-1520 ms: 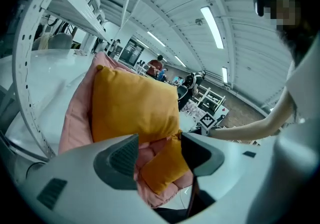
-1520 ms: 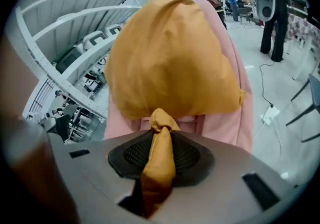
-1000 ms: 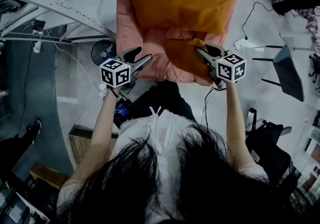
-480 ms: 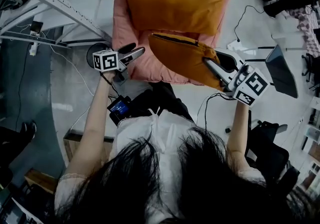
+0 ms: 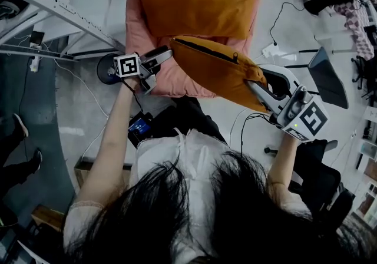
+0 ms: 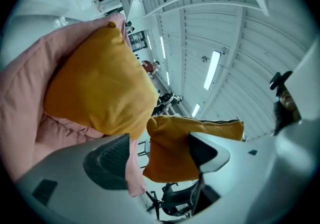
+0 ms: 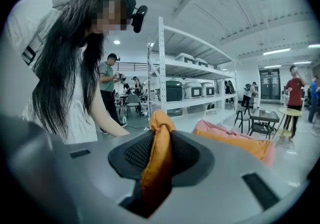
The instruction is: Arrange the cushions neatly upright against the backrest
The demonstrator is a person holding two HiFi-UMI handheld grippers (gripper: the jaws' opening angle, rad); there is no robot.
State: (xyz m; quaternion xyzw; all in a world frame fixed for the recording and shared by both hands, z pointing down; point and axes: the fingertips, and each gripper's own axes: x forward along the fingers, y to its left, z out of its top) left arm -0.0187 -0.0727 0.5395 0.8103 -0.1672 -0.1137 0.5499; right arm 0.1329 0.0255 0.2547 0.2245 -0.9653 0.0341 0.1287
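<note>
A large orange cushion (image 5: 197, 0) (image 6: 100, 88) leans upright against the backrest of the pink armchair (image 5: 177, 83). A smaller orange cushion (image 5: 215, 68) hangs above the seat, zipper edge up. My right gripper (image 5: 254, 87) (image 7: 157, 153) is shut on its right corner, and orange fabric (image 7: 157, 163) is pinched between the pads. My left gripper (image 5: 160, 67) (image 6: 160, 150) is at the cushion's left corner. Its jaws are opening, and the small cushion (image 6: 175, 148) shows beyond them, pressed by neither pad.
A white metal frame (image 5: 53, 3) runs along the left of the chair, with a round dark base (image 5: 109, 71) beside it. Cables (image 5: 277, 27) and a dark stand (image 5: 330, 77) lie on the floor at right. Shelving (image 7: 185, 78) and people stand in the background.
The right gripper has lifted the small cushion off the seat and swung out to the right. The left gripper has moved up to the cushion's left corner, its jaws wider.
</note>
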